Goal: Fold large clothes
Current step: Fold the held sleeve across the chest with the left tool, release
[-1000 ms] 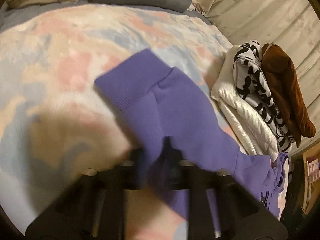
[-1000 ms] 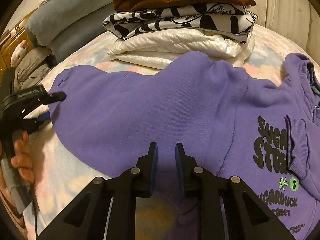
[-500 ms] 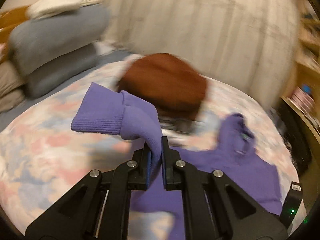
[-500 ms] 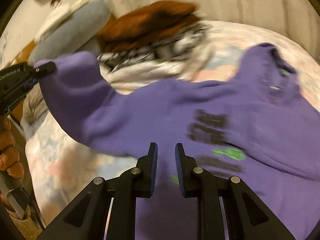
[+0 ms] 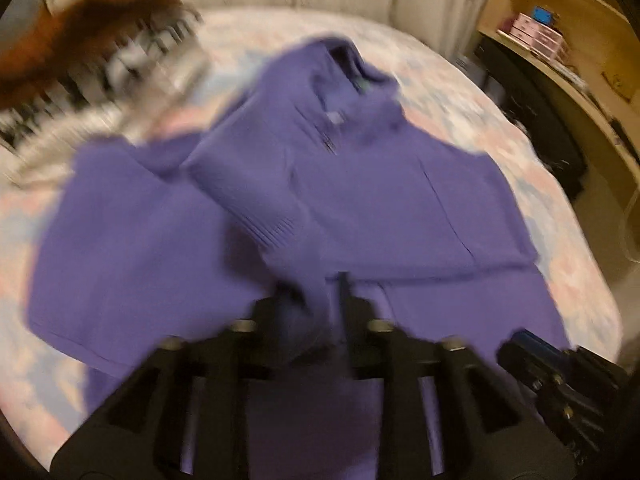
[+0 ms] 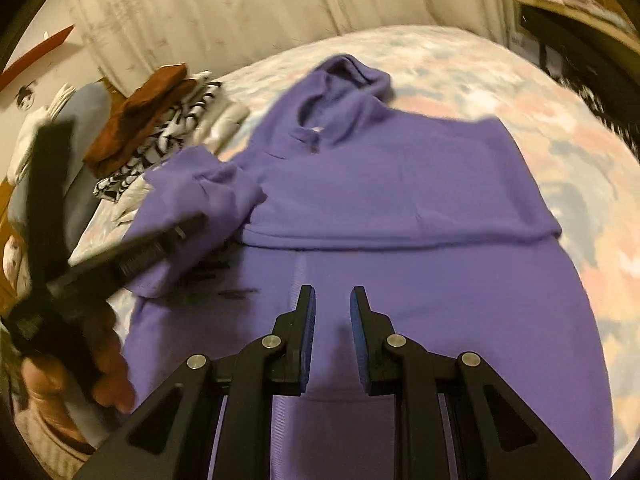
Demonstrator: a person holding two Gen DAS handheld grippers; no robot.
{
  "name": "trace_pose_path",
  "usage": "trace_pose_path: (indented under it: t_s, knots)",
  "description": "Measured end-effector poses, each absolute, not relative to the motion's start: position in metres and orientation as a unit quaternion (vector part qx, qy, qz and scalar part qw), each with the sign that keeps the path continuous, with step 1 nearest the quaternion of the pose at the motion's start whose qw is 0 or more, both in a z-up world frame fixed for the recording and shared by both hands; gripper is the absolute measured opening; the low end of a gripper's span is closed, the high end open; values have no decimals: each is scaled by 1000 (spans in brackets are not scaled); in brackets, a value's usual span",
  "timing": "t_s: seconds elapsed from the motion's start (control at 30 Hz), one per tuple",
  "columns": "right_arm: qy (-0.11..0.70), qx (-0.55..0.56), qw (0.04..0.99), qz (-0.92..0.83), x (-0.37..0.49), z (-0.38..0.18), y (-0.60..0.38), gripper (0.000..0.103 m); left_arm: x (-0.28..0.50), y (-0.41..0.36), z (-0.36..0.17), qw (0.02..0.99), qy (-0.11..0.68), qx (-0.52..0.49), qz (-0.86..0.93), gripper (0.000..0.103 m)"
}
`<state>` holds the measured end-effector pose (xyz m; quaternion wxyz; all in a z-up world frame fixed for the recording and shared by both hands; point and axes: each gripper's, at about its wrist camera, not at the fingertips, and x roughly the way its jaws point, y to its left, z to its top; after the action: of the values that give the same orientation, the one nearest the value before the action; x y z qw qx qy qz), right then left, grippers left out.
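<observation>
Left-wrist and right-wrist views of a bed during folding. At far left, a stack of folded clothes point(image 6: 156, 120) rests on the bedspread point(image 6: 500, 92): a brown garment on top, a black-and-white patterned one below it, and pale fabric beneath; grey-blue pillows point(image 6: 86, 120) lie just beyond the stack. The bedspread is a soft pastel print of pink, blue and cream, and it covers the whole surface. At near left in the right-wrist view, a hand point(image 6: 80, 376) holds the left gripper point(image 5: 308, 292), whose jaws are opening; in its own blurred view a fold of purple sleeve lies between the fingers, and whether the pads press on it cannot be told. The purple hoodie point(image 6: 380, 200) lies in the middle of the bed, hood toward the far side, with its body folded over so that a straight fold edge runs across it from left to right; one sleeve point(image 6: 204, 192) is bunched at its left, near the stack. The right gripper point(image 6: 332, 320) hangs over the near part of the hoodie, its blue-padded jaws set a narrow gap apart with nothing between them. A pale, vertically ribbed curtain or wall point(image 6: 240, 12) backs the bed. At far right stands a wooden shelf unit point(image 5: 568, 40) holding small boxes, with dark items below it.
</observation>
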<state>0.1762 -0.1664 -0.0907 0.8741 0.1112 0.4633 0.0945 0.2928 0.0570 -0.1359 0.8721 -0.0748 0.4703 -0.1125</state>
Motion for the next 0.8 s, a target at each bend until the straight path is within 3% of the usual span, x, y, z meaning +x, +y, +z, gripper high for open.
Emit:
trace_pose_path:
  t_s: [0.07, 0.1, 0.3, 0.5, 0.57, 0.63, 0.8]
  knots:
    - [466, 118, 872, 98, 178, -97, -172, 18, 284, 60, -142, 868, 471, -92, -126, 58]
    - [466, 123, 870, 103, 178, -99, -173, 18, 280, 61, -141, 869, 468, -96, -129, 59]
    - [461, 133, 870, 116, 178, -100, -166, 37, 265, 81, -116, 876, 450, -110, -135, 62]
    - [462, 136, 866, 137, 176, -94, -156, 38, 237, 100, -88, 882, 431, -115, -150, 66]
    - [465, 138, 863, 143, 174, -94, -153, 43, 225, 104, -84, 886, 424, -115, -151, 66]
    - [469, 142, 860, 145, 174, -95, -152, 54, 212, 110, -83, 887, 421, -118, -147, 66]
    - [490, 169, 842, 150, 182, -108, -153, 55, 187, 132, -91, 887, 425, -124, -130, 66]
